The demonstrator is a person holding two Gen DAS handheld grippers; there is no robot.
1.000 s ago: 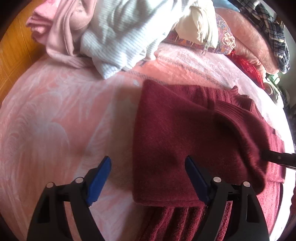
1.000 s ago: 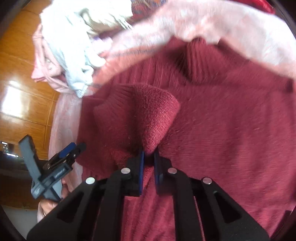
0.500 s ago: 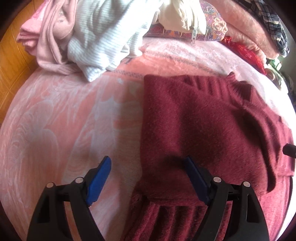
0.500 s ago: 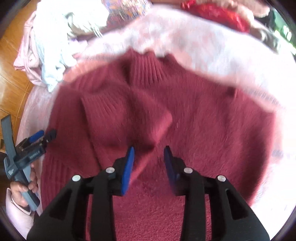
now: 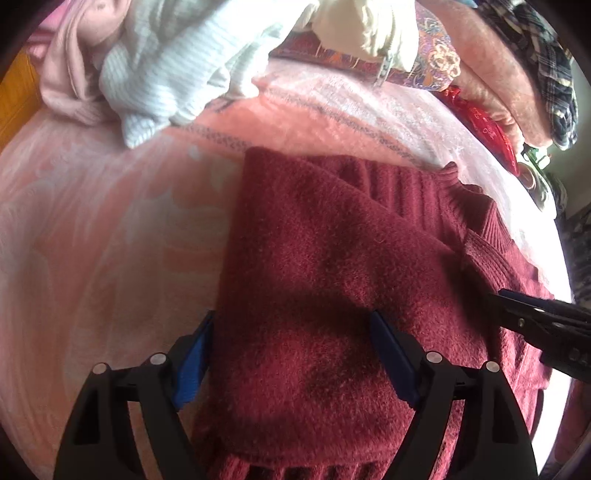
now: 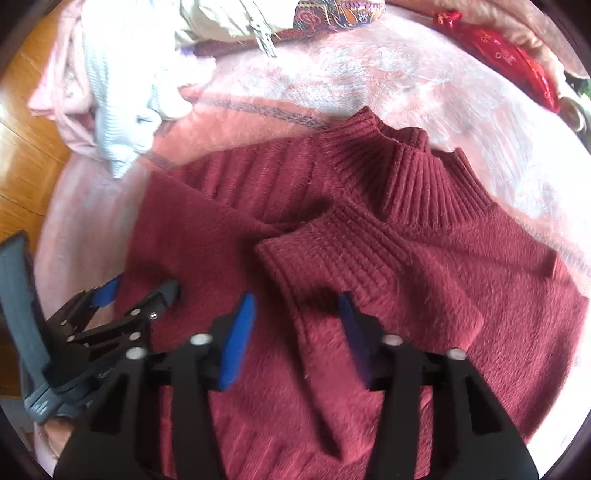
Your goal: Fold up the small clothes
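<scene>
A dark red knitted sweater (image 5: 332, 266) lies flat on a pink blanket (image 5: 110, 229). Its ribbed collar (image 6: 413, 173) points away, and one sleeve with a ribbed cuff (image 6: 325, 243) lies folded across the body. My left gripper (image 5: 291, 350) is open over the sweater's left folded edge near the hem. It also shows in the right wrist view (image 6: 136, 291). My right gripper (image 6: 299, 332) is open and empty, just above the folded sleeve. Its tip shows in the left wrist view (image 5: 532, 317).
A heap of clothes lies at the far side: a white ribbed knit (image 5: 166, 70), a pink garment (image 5: 70, 66), a cream piece (image 5: 362, 26) and a patterned cloth (image 5: 432, 62). A red item (image 6: 502, 55) lies far right. Wooden floor (image 6: 22, 122) shows left.
My right gripper has opened and let go of the sleeve, which now lies across the sweater's body, and has drawn back. My left gripper has shifted right over the sweater's edge.
</scene>
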